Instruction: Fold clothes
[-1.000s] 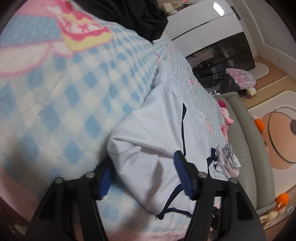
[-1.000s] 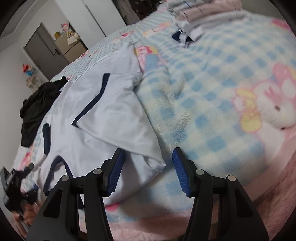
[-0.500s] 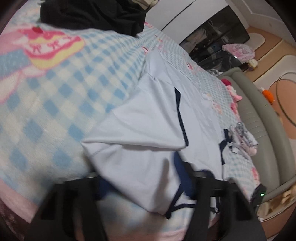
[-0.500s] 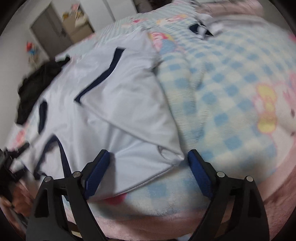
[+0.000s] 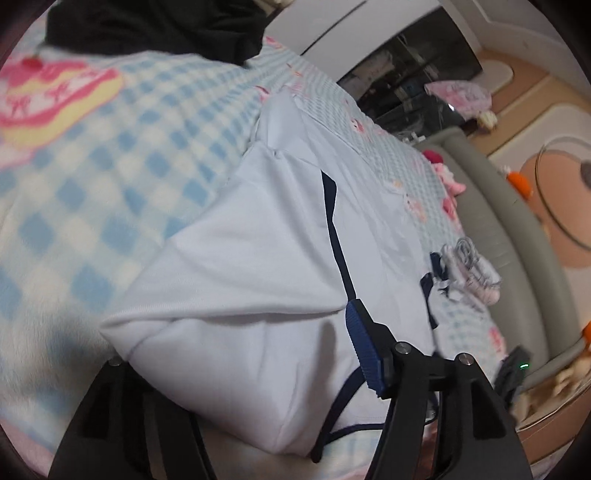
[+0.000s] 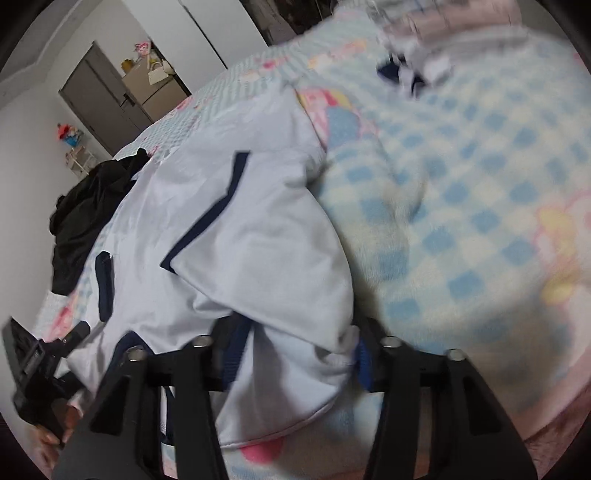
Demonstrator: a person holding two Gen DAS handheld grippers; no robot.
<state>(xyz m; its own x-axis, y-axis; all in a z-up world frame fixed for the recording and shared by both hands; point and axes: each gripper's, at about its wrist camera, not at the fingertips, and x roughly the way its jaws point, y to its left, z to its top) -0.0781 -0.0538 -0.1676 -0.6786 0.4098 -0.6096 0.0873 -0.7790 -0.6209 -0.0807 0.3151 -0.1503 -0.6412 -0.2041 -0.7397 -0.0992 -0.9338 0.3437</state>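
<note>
Left wrist view first: my left gripper (image 5: 236, 354) has its jaws spread wide around the near folded corner of the pale white-blue shirt with navy trim (image 5: 251, 280). Its right blue ribbed pad (image 5: 364, 347) rests on top of the cloth, while the left finger is buried under the fold, so I see the fabric between the jaws but no pinch on it. The shirt lies partly folded on the fluffy blue-and-white checked blanket with pink cartoon prints (image 5: 92, 184), one flap doubled over the body. Beyond it, near the bed's edge, sits a small pile of grey and pink folded garments (image 5: 469, 269), and a crumpled black garment (image 5: 155, 26) lies at the far end of the blanket.

From the right wrist, my right gripper (image 6: 295, 354) likewise stands open around the shirt's other near corner (image 6: 258, 258); cloth drapes over both pads and hides most of them. Low on the left I catch the other gripper with a hand (image 6: 48, 432) on it. Farther off, the black garment (image 6: 85, 206) lies beside the shirt, and a grey door (image 6: 99, 99) stands in the wall behind.
</note>
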